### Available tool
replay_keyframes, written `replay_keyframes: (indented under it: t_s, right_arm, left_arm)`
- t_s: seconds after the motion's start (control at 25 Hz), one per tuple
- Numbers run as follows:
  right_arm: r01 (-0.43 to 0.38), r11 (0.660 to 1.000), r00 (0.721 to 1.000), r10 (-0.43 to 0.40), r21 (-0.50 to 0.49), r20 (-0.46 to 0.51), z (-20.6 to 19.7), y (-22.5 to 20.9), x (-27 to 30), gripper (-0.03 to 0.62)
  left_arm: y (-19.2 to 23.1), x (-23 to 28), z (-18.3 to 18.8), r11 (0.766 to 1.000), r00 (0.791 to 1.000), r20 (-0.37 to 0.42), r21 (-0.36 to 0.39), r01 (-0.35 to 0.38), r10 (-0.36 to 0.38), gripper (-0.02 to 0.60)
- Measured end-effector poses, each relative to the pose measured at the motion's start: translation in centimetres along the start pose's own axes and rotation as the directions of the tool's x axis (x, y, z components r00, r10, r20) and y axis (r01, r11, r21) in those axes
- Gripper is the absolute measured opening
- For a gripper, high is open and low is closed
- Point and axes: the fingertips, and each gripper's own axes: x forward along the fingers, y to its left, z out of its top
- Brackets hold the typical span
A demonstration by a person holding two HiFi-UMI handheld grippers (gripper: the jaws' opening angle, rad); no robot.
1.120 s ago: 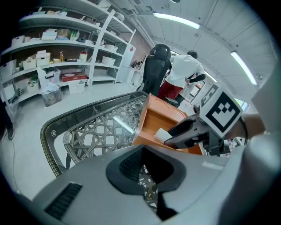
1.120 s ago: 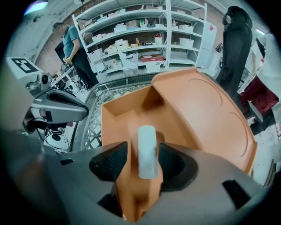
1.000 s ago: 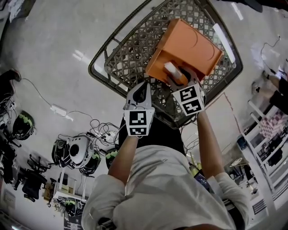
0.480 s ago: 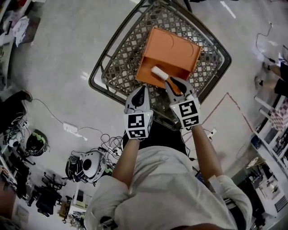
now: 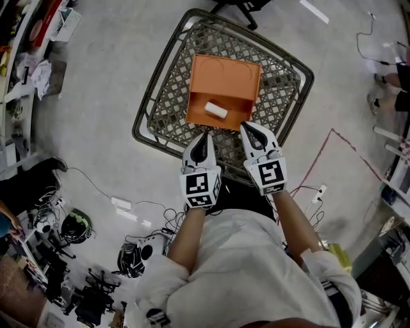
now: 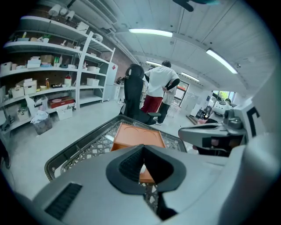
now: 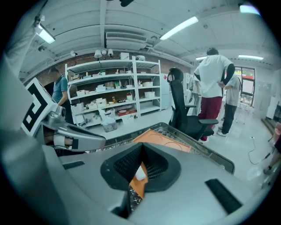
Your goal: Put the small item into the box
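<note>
An orange box [image 5: 225, 80] lies open in a grey lattice basket [image 5: 282, 90] on the floor. The small white item [image 5: 215, 110] rests inside the box near its front wall. Both grippers hover just in front of the basket's near rim, apart from the box. My left gripper [image 5: 205, 136] is shut and empty, and so is my right gripper [image 5: 247, 127]. In the right gripper view the closed right gripper [image 7: 141, 146] points at the orange box [image 7: 167, 141], and the white item [image 7: 140, 172] shows below the tips. The left gripper [image 6: 143, 147] also faces the orange box [image 6: 136, 136].
A black office chair [image 5: 234, 8] stands beyond the basket. People [image 6: 160, 83] stand farther back. Shelving [image 6: 44, 88] lines the room's side. Cables and helmets [image 5: 96, 256] litter the floor at the lower left. A red tape line [image 5: 320, 160] runs on the floor to the right.
The white item left my right gripper's jaws and now lies in the box. The right gripper pulled back towards me and shut. The box now sits flat and farther away.
</note>
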Motion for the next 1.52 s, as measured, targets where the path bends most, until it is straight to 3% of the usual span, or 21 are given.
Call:
replay_keyframes:
  t_s: [0.4, 0.76, 1.16, 1.52]
  right_arm:
    - [0.096, 0.994, 0.968, -0.107, 0.059, 0.226, 3.9, -2.3, -9.5, 0.003]
    - [0.124, 0.992, 0.920, -0.123, 0.021, 0.372, 6.1, -2.7, -18.3, 0.003]
    - [0.135, 0.991, 0.879, -0.126, 0.013, 0.459, 8.0, -3.3, -26.6, 0.003]
    - [0.160, 0.987, 0.847, -0.146, 0.016, 0.511, 10.4, -1.5, -29.6, 0.003]
  left_arm:
    - [-6.9, -4.3, 3.6, 0.990, 0.992, 0.114, 0.137, 0.037, -0.053, 0.008]
    - [-12.6, -9.2, 4.7, 0.979, 0.974, 0.220, 0.202, -0.001, -0.045, 0.008]
    - [-18.1, -14.6, 6.3, 0.975, 0.949, 0.314, 0.216, -0.045, -0.025, 0.008]
    - [-18.7, -19.0, 8.9, 0.962, 0.923, 0.377, 0.272, -0.034, -0.074, 0.008]
